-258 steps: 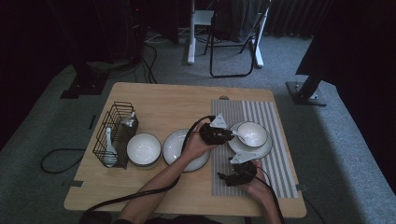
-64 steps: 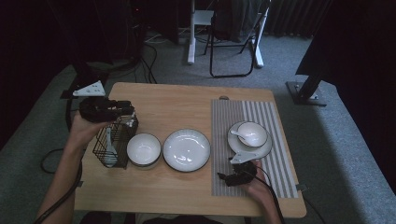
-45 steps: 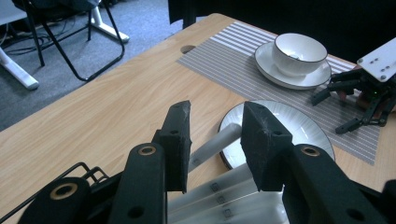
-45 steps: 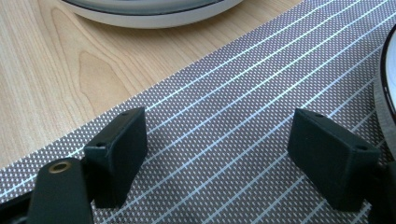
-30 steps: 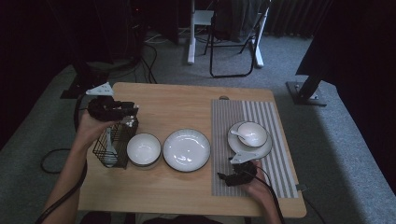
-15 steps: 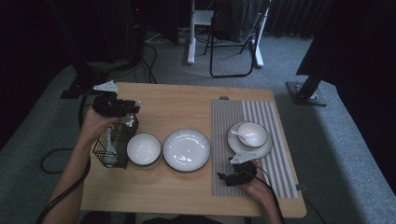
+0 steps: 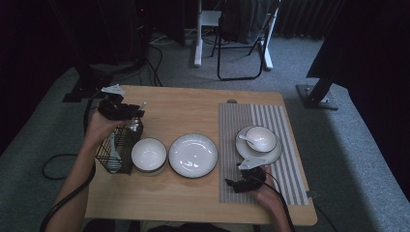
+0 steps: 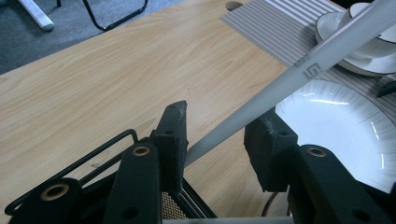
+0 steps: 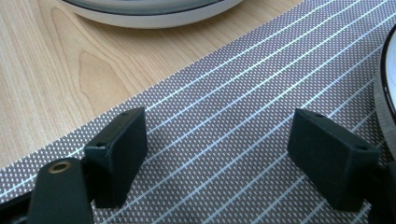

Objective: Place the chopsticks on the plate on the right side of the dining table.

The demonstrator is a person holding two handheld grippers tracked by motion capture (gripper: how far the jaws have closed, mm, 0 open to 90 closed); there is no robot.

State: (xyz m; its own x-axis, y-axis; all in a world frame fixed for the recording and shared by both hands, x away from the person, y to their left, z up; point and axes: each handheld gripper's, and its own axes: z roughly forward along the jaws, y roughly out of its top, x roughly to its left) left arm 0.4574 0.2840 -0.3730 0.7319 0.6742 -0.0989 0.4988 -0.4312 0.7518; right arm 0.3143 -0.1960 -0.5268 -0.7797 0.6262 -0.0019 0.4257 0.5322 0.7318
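Since half a second ago your left gripper point(image 8: 215, 140) has drifted right over the black wire basket point(image 7: 116, 145) at nine o'clock, jaws pinching the slim white chopstick-like utensil point(image 8: 299, 74). It could pivot free. Right gripper point(image 9: 219, 158) rests, jaws apart.

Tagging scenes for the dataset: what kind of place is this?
Likely a lab or studio set up as a dining table: wooden table with plates on a striped placemat, grey carpet, a folding chair and equipment stands behind.
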